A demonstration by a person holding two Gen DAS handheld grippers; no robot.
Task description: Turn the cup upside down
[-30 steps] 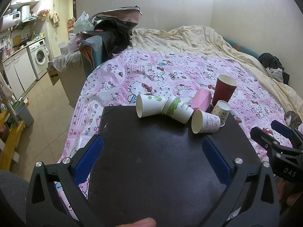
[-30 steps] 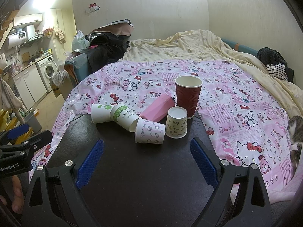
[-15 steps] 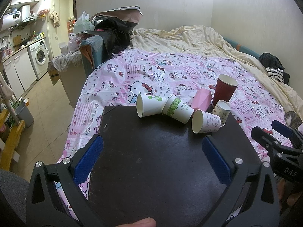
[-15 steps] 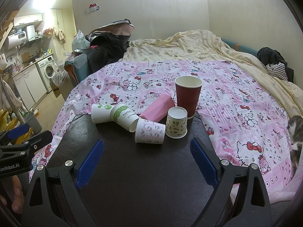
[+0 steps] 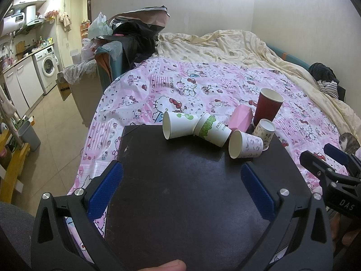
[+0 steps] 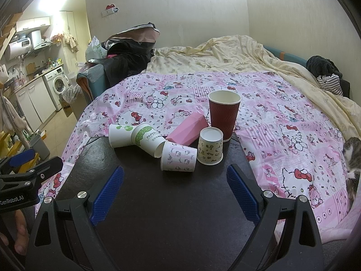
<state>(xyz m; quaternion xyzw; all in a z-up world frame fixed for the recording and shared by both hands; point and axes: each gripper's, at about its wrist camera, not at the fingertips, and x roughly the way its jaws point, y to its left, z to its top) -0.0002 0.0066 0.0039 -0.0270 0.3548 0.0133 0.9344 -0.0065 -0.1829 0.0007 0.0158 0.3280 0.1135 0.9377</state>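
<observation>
- My left gripper (image 5: 181, 174) is spread wide and holds nothing; it hovers over the near part of the dark table (image 5: 191, 192), well apart from the cups.
- My right gripper (image 6: 174, 176) is also released and empty, with its blue pads on both sides of bare table top.
- I take the red cup (image 6: 224, 114) as the landmark. It stands upright, mouth up, at the far edge of the table, so I judge the flip is not yet begun.
- Just in front of the red cup a small patterned cup (image 6: 210, 146) already stands mouth down.
- Left of the red cup lie a pink box (image 6: 187, 131) and three white paper cups (image 6: 144, 139) on their sides.
- What is left: approach, grasp, turn over, set down. I cannot tell which cup is meant; the red cup is my guess.
</observation>
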